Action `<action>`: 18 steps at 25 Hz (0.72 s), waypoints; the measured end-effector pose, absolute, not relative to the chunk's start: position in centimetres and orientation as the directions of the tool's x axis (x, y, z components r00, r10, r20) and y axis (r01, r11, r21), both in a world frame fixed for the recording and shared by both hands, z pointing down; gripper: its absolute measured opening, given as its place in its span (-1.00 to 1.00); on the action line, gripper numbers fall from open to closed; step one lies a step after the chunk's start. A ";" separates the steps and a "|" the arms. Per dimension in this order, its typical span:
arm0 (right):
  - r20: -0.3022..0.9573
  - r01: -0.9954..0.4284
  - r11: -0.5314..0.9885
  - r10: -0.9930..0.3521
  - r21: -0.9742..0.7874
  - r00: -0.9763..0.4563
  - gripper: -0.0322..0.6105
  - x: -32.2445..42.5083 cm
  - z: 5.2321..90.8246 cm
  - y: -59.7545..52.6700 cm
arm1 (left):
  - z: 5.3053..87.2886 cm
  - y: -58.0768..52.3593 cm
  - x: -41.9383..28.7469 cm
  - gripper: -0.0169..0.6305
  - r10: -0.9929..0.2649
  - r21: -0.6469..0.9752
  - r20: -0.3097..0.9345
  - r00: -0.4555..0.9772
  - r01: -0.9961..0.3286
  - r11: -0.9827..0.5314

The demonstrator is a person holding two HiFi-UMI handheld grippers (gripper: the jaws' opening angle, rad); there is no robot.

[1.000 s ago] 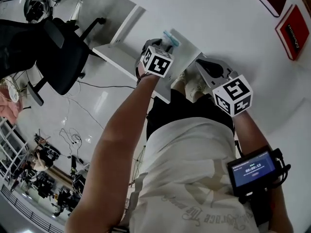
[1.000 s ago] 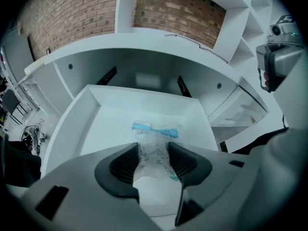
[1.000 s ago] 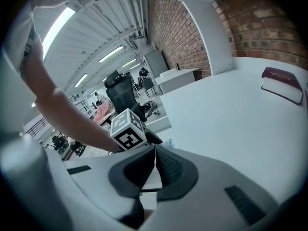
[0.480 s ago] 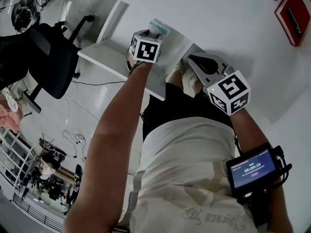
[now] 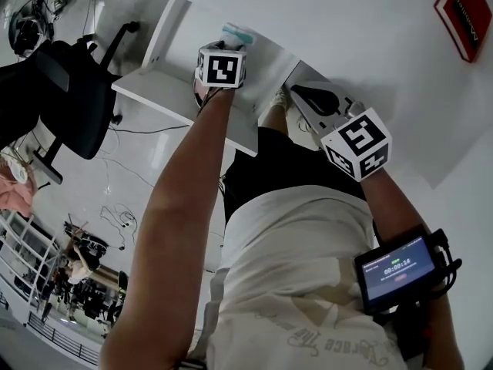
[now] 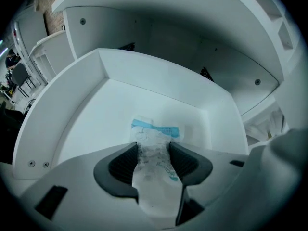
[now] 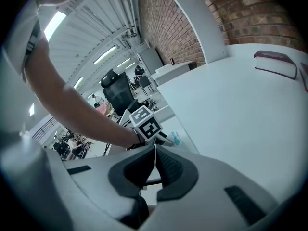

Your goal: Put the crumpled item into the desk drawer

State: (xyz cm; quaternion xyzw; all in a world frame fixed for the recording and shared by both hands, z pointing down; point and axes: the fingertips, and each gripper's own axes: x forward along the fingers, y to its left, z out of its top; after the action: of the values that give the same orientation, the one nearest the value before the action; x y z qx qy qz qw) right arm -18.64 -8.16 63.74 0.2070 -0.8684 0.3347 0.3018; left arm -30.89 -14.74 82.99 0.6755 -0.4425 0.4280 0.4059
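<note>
Left gripper view showed the left gripper (image 6: 153, 147) pinching the crumpled item (image 6: 156, 129) over the open desk drawer (image 6: 91, 114); it seemed light, soft and slippery, best held mid-body, while the right gripper (image 7: 155, 150) sat pressed together, empty, beside that drawer.

The crumpled packet (image 6: 155, 170) sits over the open drawer (image 6: 91, 129), between the jaws of the left gripper (image 6: 153, 150). The right gripper (image 7: 155, 153) lies right of the drawer, and the office chair (image 5: 69, 91) lies left of it.

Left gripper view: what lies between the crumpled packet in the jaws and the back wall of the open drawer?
Nothing: in the left gripper view only bare white drawer floor lies between the crumpled packet and the back wall.
</note>
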 end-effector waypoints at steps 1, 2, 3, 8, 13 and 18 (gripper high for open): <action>0.663 -0.561 0.690 -0.155 -0.457 -0.732 -0.82 -18.6 63.8 -8.0 | 83.1 -14.7 -31.0 -0.27 -0.249 0.169 0.938 0.239 -0.947 -0.271; 0.664 -0.560 0.691 -0.153 -0.458 -0.732 -0.82 -18.7 63.8 -7.9 | 83.2 -14.6 -31.1 -0.27 -0.247 0.167 0.940 0.234 -0.949 -0.266; 0.664 -0.559 0.691 -0.151 -0.459 -0.732 -0.82 -18.7 63.9 -7.8 | 83.3 -14.5 -31.2 -0.26 -0.243 0.164 0.942 0.229 -0.951 -0.261; 0.668 -0.561 0.688 -0.147 -0.461 -0.730 -0.82 -18.7 64.1 -7.7 | 83.5 -14.2 -31.1 -0.18 -0.234 0.220 0.935 0.265 -0.954 -0.204; 0.666 -0.570 0.675 -0.155 -0.467 -0.730 -0.82 -18.5 64.2 -8.1 | 83.4 -14.6 -31.0 -0.05 -0.266 0.277 0.914 0.305 -0.951 -0.138; 0.665 -0.556 0.678 -0.132 -0.480 -0.735 -0.82 -19.2 64.3 -7.6 | 82.7 -13.9 -31.5 -0.04 -0.284 0.298 0.907 0.312 -0.950 -0.090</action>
State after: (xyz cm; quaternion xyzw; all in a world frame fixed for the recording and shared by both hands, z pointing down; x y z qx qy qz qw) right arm -19.18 -7.65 64.33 0.1992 -0.8639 0.3480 0.3048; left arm -31.51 -13.92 82.70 0.6519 -0.4734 0.3465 0.4804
